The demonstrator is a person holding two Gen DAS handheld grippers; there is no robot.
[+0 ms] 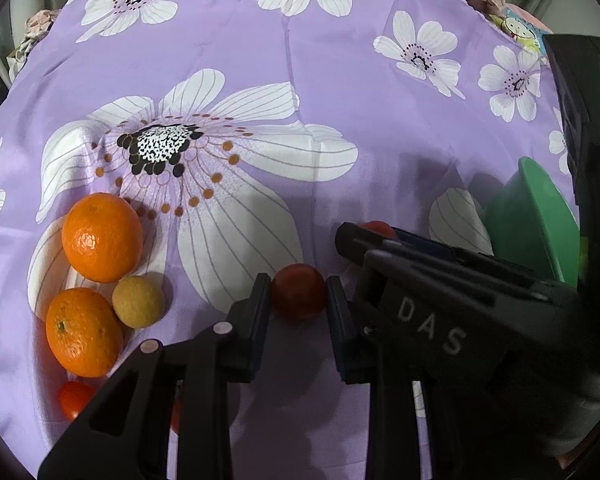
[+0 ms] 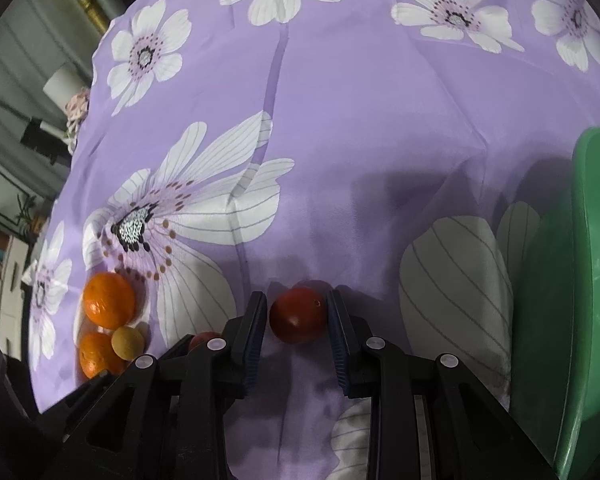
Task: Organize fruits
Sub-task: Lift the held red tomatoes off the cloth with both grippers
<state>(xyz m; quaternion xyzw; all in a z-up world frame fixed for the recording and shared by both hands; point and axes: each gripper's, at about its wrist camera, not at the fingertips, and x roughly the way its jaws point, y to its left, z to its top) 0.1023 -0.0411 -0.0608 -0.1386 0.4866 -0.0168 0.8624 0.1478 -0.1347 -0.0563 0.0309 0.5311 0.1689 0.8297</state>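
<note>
Tomatoes gripped in both jaws, green bowl at right

Green bowl sits at right edge of the purple flowered cloth; inside mostly hidden, contents cannot tell. "DAS" reads on right gripper body. Left gripper jaws nearly closed, pads pressing a red tomato. Right jaws likewise clamp another tomato. Two oranges and a small yellow fruit lie touching, far left.

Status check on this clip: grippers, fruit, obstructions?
Left gripper shut on small red fruit. Right gripper shut on another red fruit. Green bowl right, path clear.
</note>
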